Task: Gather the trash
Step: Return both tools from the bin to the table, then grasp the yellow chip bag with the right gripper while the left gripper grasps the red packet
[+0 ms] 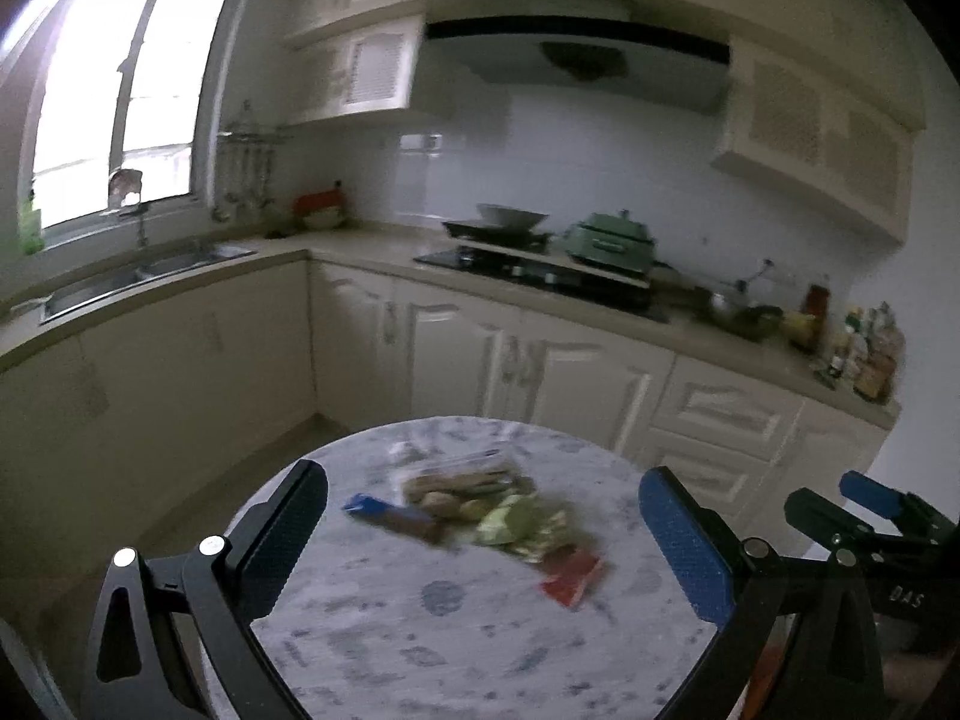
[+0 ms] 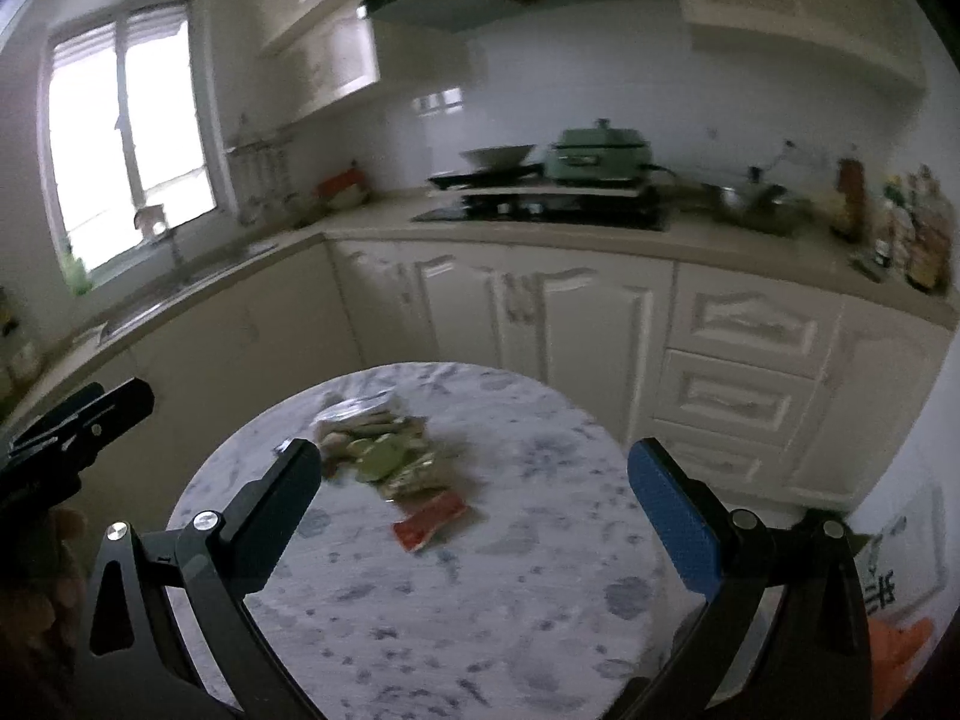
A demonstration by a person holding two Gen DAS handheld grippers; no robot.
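Observation:
A small pile of trash lies on the round marble table (image 1: 420, 648) (image 2: 510, 600): a clear bag of brown bits (image 1: 462, 480) (image 2: 360, 414), a blue and brown wrapper (image 1: 390, 516), a green wrapper (image 1: 516, 522) (image 2: 384, 456) and a red packet (image 1: 573, 579) (image 2: 429, 522). My left gripper (image 1: 480, 522) is open and empty, above the table's near side, its fingers framing the pile. My right gripper (image 2: 468, 480) is open and empty, also short of the pile. The right gripper also shows in the left wrist view (image 1: 864, 510), and the left one in the right wrist view (image 2: 90, 414).
Cream kitchen cabinets (image 2: 570, 312) run behind the table. The counter holds a sink (image 1: 138, 276), a stove (image 1: 540, 270) with a green pot (image 1: 609, 237), and bottles (image 1: 864, 348) at the right. Floor lies left of the table.

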